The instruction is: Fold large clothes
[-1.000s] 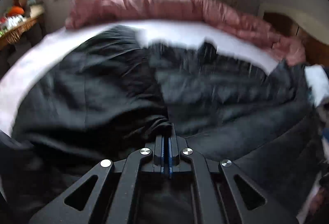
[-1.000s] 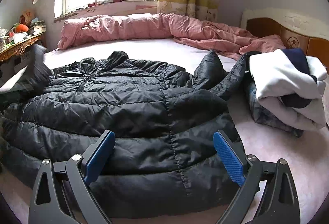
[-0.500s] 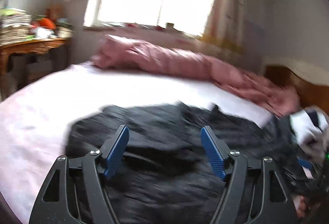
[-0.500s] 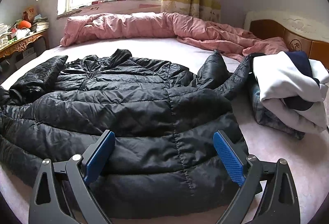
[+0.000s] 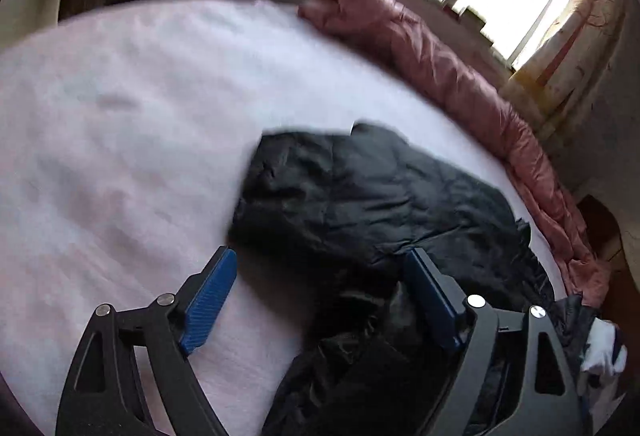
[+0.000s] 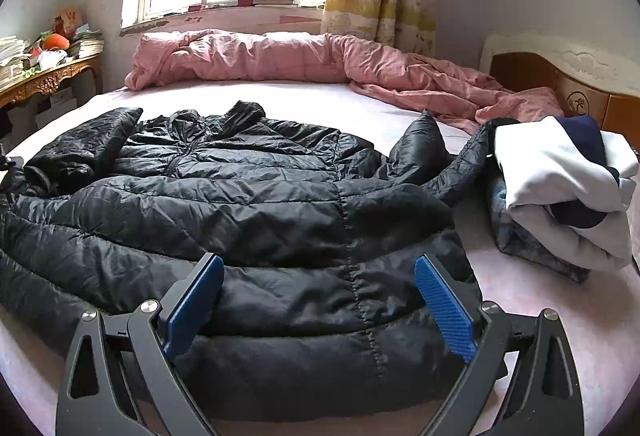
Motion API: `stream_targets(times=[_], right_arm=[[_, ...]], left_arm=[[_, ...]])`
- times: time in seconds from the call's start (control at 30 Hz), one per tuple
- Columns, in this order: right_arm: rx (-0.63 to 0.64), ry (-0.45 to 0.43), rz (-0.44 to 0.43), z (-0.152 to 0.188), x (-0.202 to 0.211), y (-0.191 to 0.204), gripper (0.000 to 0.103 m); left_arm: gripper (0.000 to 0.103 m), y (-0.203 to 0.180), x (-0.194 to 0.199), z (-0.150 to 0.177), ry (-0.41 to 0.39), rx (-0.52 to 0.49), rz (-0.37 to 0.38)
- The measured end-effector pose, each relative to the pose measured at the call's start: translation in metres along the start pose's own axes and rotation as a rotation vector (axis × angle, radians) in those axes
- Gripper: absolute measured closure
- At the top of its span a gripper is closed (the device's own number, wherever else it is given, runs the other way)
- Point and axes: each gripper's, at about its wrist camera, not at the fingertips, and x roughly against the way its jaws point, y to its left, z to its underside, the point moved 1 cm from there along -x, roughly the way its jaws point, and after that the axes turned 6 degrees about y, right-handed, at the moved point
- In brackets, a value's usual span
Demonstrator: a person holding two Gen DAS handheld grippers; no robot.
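A black quilted puffer jacket (image 6: 256,204) lies spread on the pale pink bed sheet (image 6: 320,96). Its left sleeve (image 6: 84,144) is folded in over the body. In the left wrist view the sleeve (image 5: 340,192) lies just ahead of my left gripper (image 5: 324,300), which is open and empty above it. My right gripper (image 6: 320,308) is open and empty, hovering over the jacket's hem near the bed's front edge. The right sleeve (image 6: 460,164) trails toward a clothes pile.
A rumpled pink duvet (image 6: 320,56) lies along the far side of the bed. A stack of folded clothes (image 6: 560,188) sits at the right. A cluttered wooden side table (image 6: 44,80) stands at the left, a wooden headboard (image 6: 568,88) at the right.
My left gripper was shut on the jacket's left sleeve, then opened and let it drop folded over the body, and has swung left and tilted. My right gripper stayed open and still.
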Motion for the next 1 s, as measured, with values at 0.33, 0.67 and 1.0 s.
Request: stream_targets(times=[0.33,0.67,1.0], right_arm=[[0.015,0.009,-0.001,0.001,0.0,0.003,0.005],[0.025,0.019,-0.004,0.001,-0.002,0.004,0.005],[-0.061,0.003,-0.015,-0.001,0.002,-0.013,0.005]], left_arm=[[0.102,-0.027,0.017,0.014,-0.096,-0.139,0.036],[0.102,-0.127,0.119,0.038,-0.378,-0.374,0.36],[0.102,-0.27,0.086,0.069,-0.218,-0.567,0.512]])
